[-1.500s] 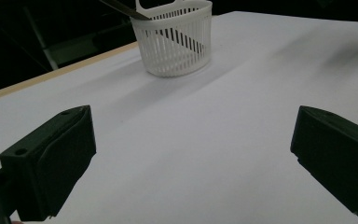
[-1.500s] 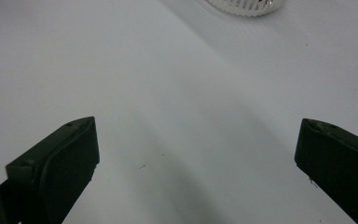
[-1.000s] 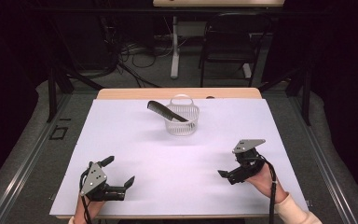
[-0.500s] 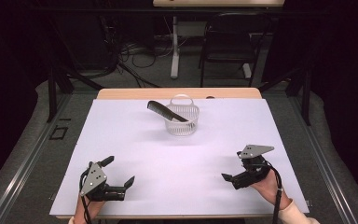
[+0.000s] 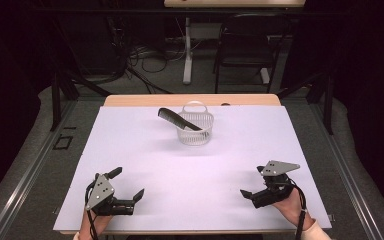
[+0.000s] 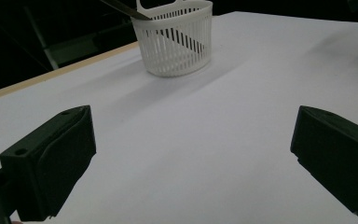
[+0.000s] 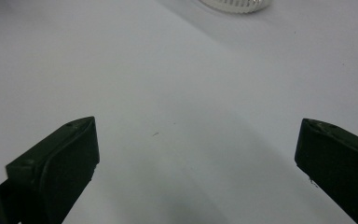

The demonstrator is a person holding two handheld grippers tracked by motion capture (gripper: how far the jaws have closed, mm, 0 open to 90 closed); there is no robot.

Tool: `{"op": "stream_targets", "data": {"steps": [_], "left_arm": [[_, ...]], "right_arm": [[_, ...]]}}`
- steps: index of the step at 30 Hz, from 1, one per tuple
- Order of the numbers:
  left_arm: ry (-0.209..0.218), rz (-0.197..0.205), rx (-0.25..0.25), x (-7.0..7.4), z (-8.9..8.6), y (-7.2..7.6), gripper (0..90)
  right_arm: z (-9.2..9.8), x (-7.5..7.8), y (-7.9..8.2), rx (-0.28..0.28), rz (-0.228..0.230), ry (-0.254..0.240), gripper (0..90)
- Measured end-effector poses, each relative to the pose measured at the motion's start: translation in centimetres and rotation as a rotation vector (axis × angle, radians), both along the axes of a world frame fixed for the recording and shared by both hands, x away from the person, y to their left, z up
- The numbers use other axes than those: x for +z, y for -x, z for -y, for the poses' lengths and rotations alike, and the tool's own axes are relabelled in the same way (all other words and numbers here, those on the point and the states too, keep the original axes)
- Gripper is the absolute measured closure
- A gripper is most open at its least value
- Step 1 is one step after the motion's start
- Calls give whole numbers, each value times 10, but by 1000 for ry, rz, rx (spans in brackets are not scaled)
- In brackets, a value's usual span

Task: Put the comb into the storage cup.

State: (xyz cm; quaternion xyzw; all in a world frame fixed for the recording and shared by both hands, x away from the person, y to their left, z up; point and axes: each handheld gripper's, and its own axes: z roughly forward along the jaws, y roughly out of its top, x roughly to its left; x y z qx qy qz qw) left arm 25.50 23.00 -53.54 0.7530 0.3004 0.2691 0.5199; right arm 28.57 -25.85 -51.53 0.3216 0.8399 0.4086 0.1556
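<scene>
A white slatted basket [image 5: 196, 130] stands at the far middle of the white tabletop [image 5: 190, 170]. A black comb [image 5: 176, 117] leans in it, one end poking out over the rim to the far left. My left gripper [image 5: 128, 182] rests open near the front left edge, with nothing between its jaws. At the front right my right gripper [image 5: 252, 181] is also open and holds nothing. In the left gripper view the basket [image 6: 175, 39] and the comb [image 6: 121, 7] lie well ahead of the left gripper [image 6: 191, 158]. The right gripper [image 7: 198, 168] looks over bare tabletop, with the basket's base [image 7: 235, 4] at the top edge.
A strip of bare wood [image 5: 145, 100] runs along the table's far edge. Beyond it, on the dark floor, are a chair [image 5: 245, 47], a white post [image 5: 187, 50] and loose cables [image 5: 130, 65]. A wide stretch of white surface separates the grippers from the basket.
My right gripper has drawn back toward the front edge and slightly to the right, staying open. The left gripper, basket and comb have not moved.
</scene>
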Motion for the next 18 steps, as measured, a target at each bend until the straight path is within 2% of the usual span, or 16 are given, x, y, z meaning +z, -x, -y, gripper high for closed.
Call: {"op": "stream_targets", "data": {"steps": [18], "left_arm": [[-2,-2,3,0,0,1,0]], "right_arm": [[6,3,18,-12,97,-51,0]]}}
